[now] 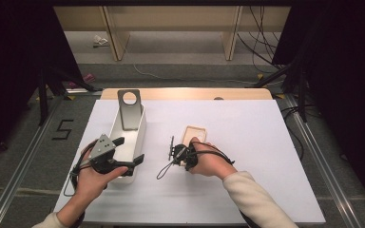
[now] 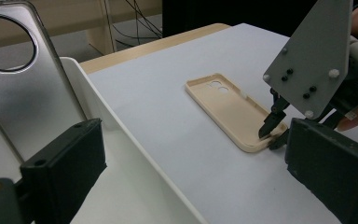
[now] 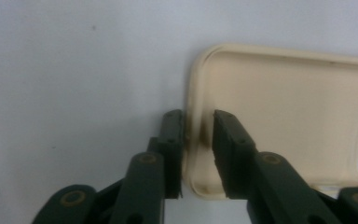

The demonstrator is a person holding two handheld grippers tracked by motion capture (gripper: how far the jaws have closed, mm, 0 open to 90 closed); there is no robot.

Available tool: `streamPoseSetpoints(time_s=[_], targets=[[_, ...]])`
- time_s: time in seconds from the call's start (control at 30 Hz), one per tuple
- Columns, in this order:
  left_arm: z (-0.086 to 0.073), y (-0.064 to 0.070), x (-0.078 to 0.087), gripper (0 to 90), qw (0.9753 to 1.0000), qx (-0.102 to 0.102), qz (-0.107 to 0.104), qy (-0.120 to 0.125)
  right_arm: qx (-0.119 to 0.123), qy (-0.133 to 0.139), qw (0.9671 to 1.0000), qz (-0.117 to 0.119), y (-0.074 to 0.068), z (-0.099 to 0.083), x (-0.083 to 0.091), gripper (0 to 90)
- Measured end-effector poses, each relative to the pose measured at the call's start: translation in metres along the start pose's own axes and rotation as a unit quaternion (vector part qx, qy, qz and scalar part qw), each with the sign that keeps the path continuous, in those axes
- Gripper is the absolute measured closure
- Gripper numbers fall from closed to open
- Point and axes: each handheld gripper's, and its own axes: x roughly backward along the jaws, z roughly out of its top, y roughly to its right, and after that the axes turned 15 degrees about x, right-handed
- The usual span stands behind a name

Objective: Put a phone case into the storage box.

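Note:
A beige phone case [image 1: 193,133] lies open side up on the white table cover, with camera holes at its far end. My right gripper [image 1: 186,148] sits at its near end. In the right gripper view the jaws [image 3: 198,116] pinch the case [image 3: 284,107] by its corner rim, one outside and one inside. My left gripper [image 1: 129,150] is open above the near end of a white bin [image 1: 140,128]. In the left gripper view its wide-apart jaws [image 2: 193,135] frame the case [image 2: 228,107] and the other gripper's grey plate [image 2: 314,56].
A silver-grey phone case with a round hole [image 1: 129,111] leans upright in the bin's far end, also large in the left gripper view [image 2: 23,93]. The table's wooden far edge [image 1: 185,93] lies beyond. Shelving and cables stand on the floor behind.

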Motion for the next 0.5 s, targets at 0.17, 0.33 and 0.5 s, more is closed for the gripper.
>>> streamPoseSetpoints(time_s=[0.17,0.33,0.5], targets=[[0.0,-0.0001,0.0001,4.7,1.0,0.001,0.0,0.001,0.001,0.0,1.0,0.002,-0.0007,0.0011,-0.0001,81.1],[0.0,0.0001,0.0002,4.7,1.0,-0.001,0.001,-0.001,0.002,-0.001,1.0,0.003,-0.0019,0.0012,0.0005,83.6],[0.0,-0.0004,0.0003,4.7,1.0,0.0,0.001,0.0,0.003,0.004,1.0,0.002,-0.0027,-0.0006,0.0009,85.5]])
